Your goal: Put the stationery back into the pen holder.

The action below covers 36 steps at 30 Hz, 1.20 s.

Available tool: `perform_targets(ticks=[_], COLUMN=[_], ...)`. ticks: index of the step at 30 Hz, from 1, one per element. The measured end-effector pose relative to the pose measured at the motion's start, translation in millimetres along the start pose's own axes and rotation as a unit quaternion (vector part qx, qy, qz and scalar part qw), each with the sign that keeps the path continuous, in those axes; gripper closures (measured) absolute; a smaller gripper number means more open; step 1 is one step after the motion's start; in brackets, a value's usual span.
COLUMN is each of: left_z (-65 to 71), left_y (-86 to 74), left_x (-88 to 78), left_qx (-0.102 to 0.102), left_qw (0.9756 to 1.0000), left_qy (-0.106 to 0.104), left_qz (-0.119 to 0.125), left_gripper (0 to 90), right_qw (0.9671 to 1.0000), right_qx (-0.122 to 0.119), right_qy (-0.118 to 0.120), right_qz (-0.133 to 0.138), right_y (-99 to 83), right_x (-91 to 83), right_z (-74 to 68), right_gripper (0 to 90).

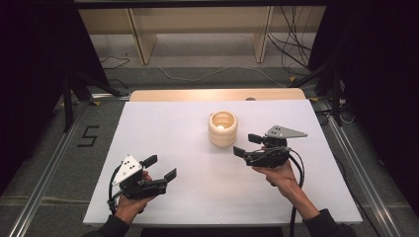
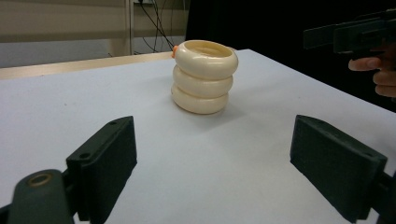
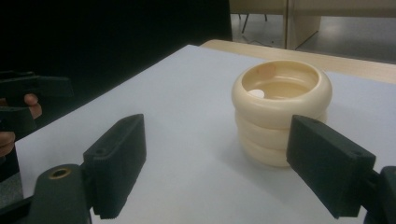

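I find the stack of three cream rings (image 1: 223,128) standing upright a little beyond the middle of the white table (image 1: 163,123), well clear of every edge, which leaves room to come at it from either side. A small pale disc lies down inside it, and an orange speck shows at the far rim in the left gripper view; what that speck is, I cannot tell. My right gripper (image 1: 244,145) sits just beside the stack on its right, pointed level toward it, jaws spread wide with nothing between them. In the right gripper view the stack (image 3: 282,109) stands ahead and off toward one jaw, not centred in the gap, so I judge this hand is lined up for a grasp but not yet squared on it. The hand holds it low over the table, forearm coming in from the near right corner. My left gripper (image 1: 160,167) is near the front left of the table, well apart from the stack (image 2: 204,77), jaws likewise wide and empty, angled toward the rings; I judge it is waiting in reserve.
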<state>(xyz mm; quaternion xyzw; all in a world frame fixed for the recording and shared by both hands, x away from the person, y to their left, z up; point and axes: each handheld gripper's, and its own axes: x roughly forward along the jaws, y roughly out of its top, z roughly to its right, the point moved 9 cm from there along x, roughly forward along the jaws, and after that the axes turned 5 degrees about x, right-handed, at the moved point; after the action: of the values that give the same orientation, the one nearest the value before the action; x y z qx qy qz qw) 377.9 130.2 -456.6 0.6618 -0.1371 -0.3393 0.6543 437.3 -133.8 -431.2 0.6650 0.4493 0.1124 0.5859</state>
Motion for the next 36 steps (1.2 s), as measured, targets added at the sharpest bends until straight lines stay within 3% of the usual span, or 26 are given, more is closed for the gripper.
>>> perform_targets(ticks=[36], left_z=[3.8], left_y=[-1.4], left_x=[1.1], left_qx=[0.006], left_qw=[0.9999], left_qy=[-0.01], left_qz=[-0.008], left_gripper=[14.1], right_qw=[0.9998], right_qx=[0.002], right_qy=[-0.012], right_qz=[0.014], right_y=[-37.6], right_x=[-34.9], right_z=[3.7], right_gripper=[20.0])
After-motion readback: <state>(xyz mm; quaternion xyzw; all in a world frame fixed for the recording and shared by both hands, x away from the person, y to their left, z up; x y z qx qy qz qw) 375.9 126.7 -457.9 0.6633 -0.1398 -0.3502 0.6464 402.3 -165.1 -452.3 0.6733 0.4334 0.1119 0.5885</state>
